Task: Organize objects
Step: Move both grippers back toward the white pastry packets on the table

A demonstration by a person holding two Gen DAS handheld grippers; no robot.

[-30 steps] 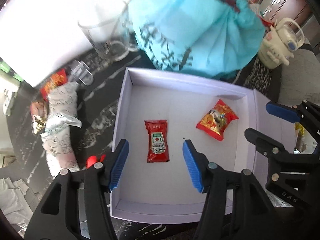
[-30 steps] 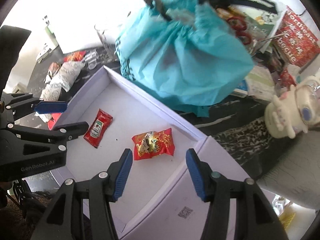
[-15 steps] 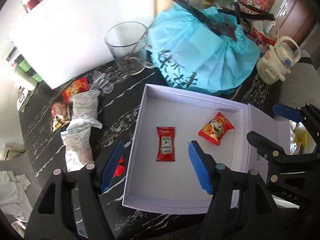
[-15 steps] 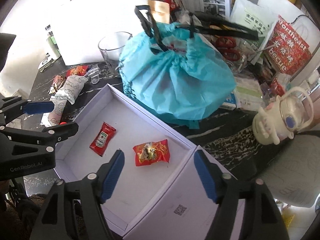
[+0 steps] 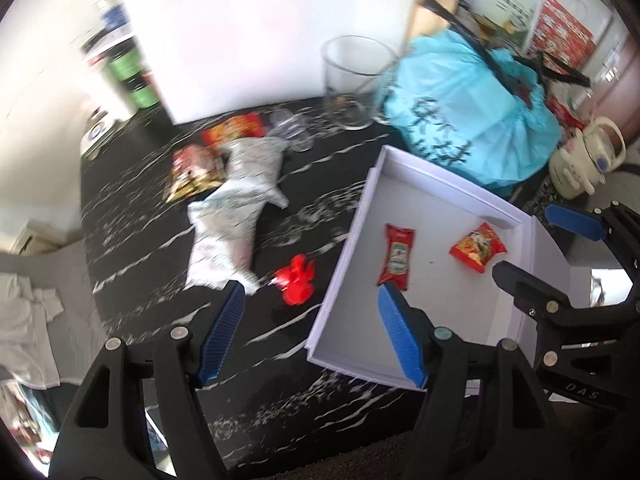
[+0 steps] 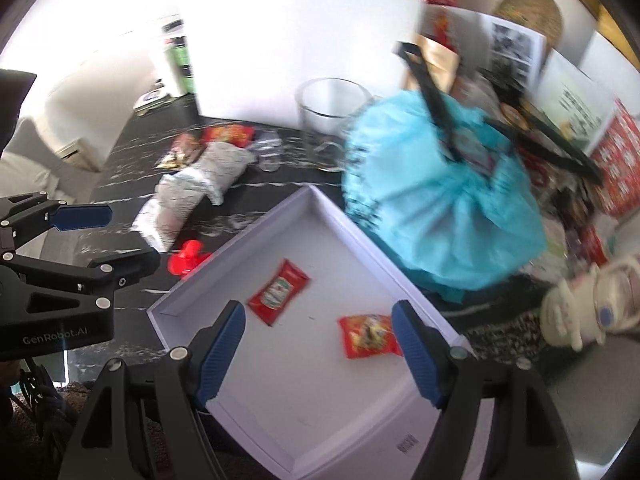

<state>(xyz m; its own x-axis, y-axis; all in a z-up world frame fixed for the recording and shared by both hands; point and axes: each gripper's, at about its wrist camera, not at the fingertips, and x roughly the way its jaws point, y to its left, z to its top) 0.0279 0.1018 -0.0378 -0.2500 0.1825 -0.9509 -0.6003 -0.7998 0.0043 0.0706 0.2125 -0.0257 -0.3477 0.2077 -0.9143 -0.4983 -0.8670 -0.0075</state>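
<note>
A white open box [image 5: 360,332] [image 6: 344,408] lies on the black marble table. In it are a red ketchup sachet [image 5: 397,259] [image 6: 278,292] and a red-orange snack packet [image 5: 478,246] [image 6: 370,336]. My left gripper [image 5: 310,336] is open and empty, above the box's left wall, with a red plastic piece [image 5: 296,279] [image 6: 186,263] on the table between its fingers. My right gripper [image 6: 320,354] is open and empty, held over the box. Two white patterned pouches [image 5: 234,208] [image 6: 192,192] and small red snack packets [image 5: 236,134] [image 6: 230,135] lie left of the box.
A big turquoise bag [image 5: 468,116] [image 6: 440,204] stands behind the box. A glass pitcher [image 5: 354,82] [image 6: 330,116] and a small clear cup [image 5: 294,134] are at the back. A cream kettle-shaped toy [image 5: 584,160] [image 6: 592,304] sits right. A white board [image 5: 260,36] leans behind.
Both grippers have pulled back and up from the box and swung left. The left gripper now hangs over the box's left wall and the red piece. Both stay open.
</note>
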